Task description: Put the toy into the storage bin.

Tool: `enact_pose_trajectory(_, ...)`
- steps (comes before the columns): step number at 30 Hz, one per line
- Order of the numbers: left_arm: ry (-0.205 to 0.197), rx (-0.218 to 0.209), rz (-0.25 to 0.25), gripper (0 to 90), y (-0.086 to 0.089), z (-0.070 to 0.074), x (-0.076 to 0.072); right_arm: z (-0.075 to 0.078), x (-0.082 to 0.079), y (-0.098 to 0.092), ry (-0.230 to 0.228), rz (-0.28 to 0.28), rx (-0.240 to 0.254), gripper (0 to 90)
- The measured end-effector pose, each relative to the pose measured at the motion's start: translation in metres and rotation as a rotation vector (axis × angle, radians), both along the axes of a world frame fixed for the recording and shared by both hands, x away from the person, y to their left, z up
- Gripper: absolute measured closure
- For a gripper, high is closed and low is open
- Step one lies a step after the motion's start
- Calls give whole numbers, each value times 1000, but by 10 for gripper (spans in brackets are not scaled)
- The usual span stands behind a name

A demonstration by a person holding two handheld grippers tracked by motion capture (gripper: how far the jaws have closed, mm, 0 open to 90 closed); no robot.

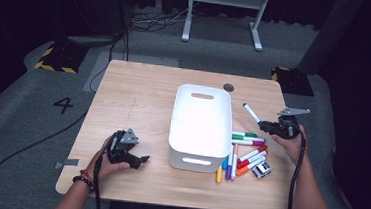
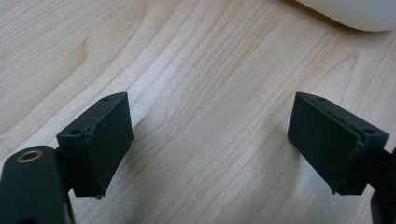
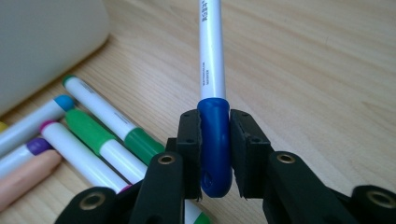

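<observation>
Left gripper: rests on the table at the near left, held in the left hand. Its jaws stand wide apart with bare wood between them in the left gripper view; it grips nothing.

White bin: sits in the middle of the table, open side up, with a slot handle at each short end. It lies between the 2 grippers and looks empty from above.

Marker pile: loose markers lie on the table just right of the bin, near its front corner, with green, pink, red, orange, purple and yellow caps. Some touch one another. A small black-and-white object lies at the pile's right edge; what it is I cannot tell.

Blue marker: held off the table, right of the bin, pointing up and away toward the bin's far end.

Right gripper: clamped on the blue marker's cap, 1 pad on each side, with the white barrel running out beyond the jaws.

Handling: the marker is probably light, stiff and smooth-sided. A round plastic body may roll or swivel between flat pads, so a hold nearer mid-barrel would likely steady it more than this grip at the cap end.

In the way: the bin's near wall stands between the marker and the bin's inside, so the marker has to clear the rim.
</observation>
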State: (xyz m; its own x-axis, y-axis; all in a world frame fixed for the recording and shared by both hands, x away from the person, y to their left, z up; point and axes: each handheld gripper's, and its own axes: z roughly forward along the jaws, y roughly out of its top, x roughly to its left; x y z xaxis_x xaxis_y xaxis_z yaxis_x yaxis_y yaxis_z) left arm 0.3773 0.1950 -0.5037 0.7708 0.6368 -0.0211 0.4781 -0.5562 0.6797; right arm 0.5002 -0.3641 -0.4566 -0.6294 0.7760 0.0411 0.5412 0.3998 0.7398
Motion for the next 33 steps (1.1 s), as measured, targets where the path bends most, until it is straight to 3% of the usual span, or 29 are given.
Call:
enact_pose_trajectory(10,0,0,0,143,0,0,0,26,-19,-7,-73,10,61,750)
enact_pose_trajectory(13,2,0,0,143,0,0,0,37,-30,-8,-108,26,118,750)
enact_pose_trajectory(15,3,-1,0,143,0,0,0,41,-33,-8,-114,32,128,750)
enact_pose_trajectory(21,15,-9,-1,143,0,0,0,63,-51,-2,-164,90,165,750)
enact_pose_trajectory(23,0,2,0,143,0,0,0,66,-53,0,-175,103,165,750)
enact_pose_trajectory(33,12,-10,0,143,0,0,0,96,-75,32,-215,232,191,750)
